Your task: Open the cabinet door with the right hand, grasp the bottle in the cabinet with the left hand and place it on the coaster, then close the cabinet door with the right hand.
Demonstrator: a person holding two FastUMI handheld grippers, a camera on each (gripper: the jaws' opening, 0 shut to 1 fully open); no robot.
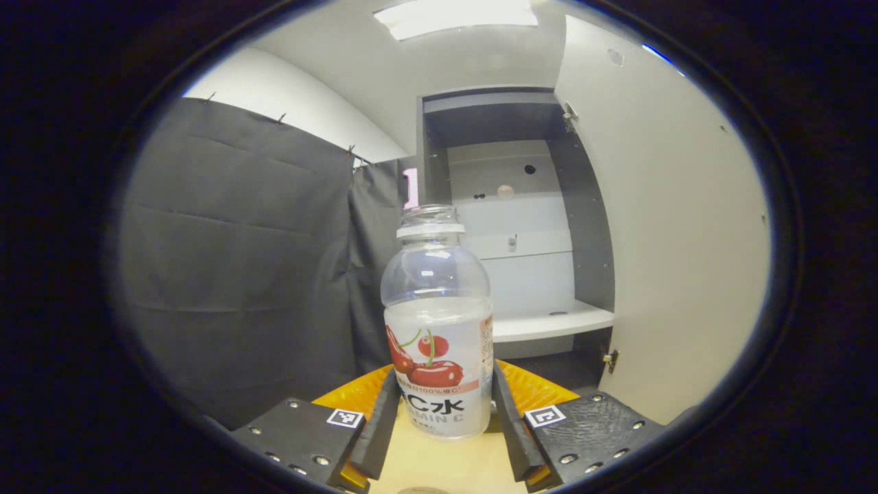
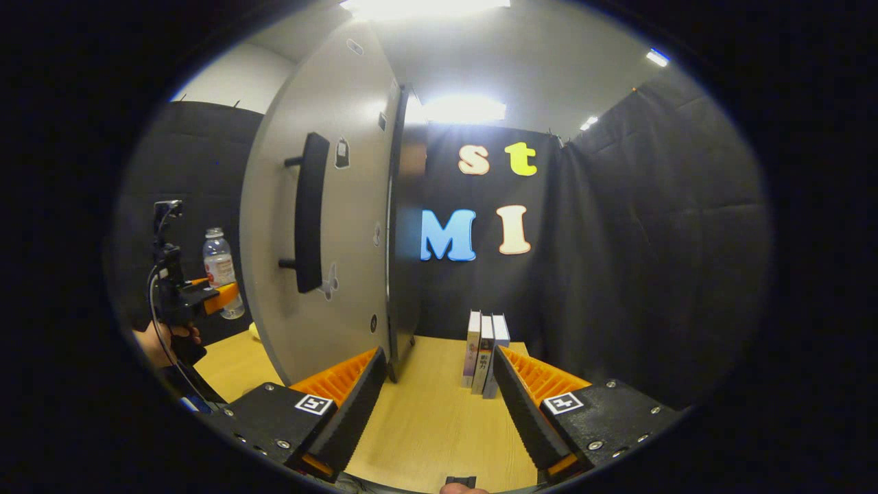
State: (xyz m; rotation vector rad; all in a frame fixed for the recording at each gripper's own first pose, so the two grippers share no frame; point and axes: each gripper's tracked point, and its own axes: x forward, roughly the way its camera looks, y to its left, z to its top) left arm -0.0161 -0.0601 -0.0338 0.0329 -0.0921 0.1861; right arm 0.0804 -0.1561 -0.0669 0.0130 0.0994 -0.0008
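A clear bottle [image 1: 437, 322] with a cherry label and no cap stands upright between my left gripper's [image 1: 439, 418] fingers, which press on both its sides, above the wooden table [image 1: 446, 466]. Behind it the cabinet [image 1: 521, 226] gapes open with a bare white shelf [image 1: 552, 320]. Its door [image 1: 672, 226] is swung out to the right. In the right gripper view the bottle [image 2: 219, 267] sits in the left gripper [image 2: 216, 296], held by a hand [image 2: 159, 343], left of the door [image 2: 322, 226]. My right gripper [image 2: 439, 394] is open, near the door's free edge, below the black handle [image 2: 309, 213].
Three books [image 2: 484, 360] stand upright on the table [image 2: 432, 418] ahead of the right gripper. Black cloth walls [image 1: 233, 274] close the booth on the left and at the back. A small pale shape [image 2: 254, 331] lies on the table by the door's foot.
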